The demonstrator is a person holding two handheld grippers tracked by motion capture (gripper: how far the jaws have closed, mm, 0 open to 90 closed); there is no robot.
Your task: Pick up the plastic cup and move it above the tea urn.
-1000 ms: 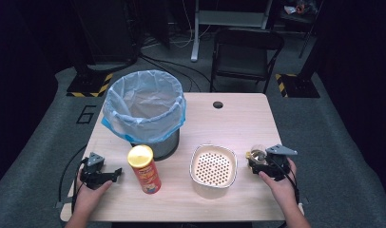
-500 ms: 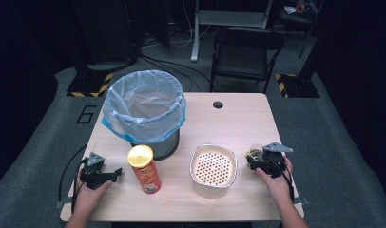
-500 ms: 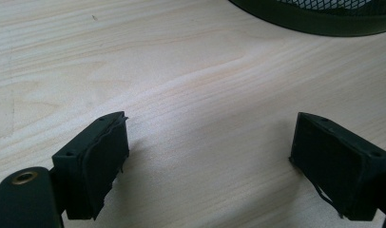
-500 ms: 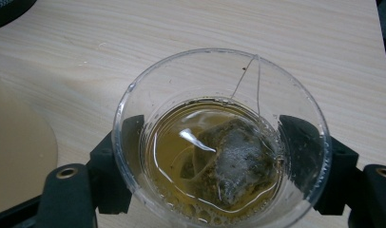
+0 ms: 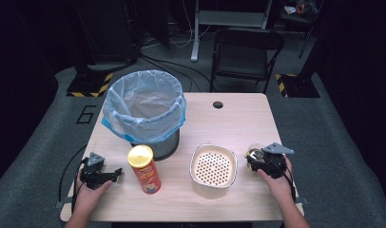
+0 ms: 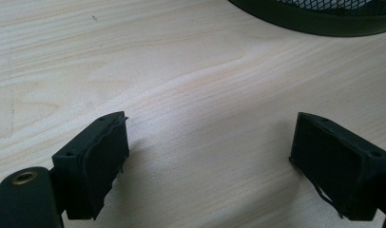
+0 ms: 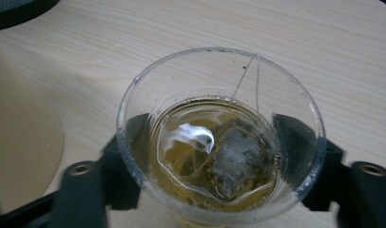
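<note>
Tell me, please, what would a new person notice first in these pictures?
First, the big bin with its pale blue bag, at the table's far left. In front stand a red chip can and a cream strainer bowl. At the near right, the right gripper, whose jaws have just been closing, flanks a clear cup of tea with a tea bag inside.

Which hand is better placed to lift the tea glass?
Right: the right gripper already has its jaws either side of the glass, closing in. The left gripper sits open over bare table.
</note>
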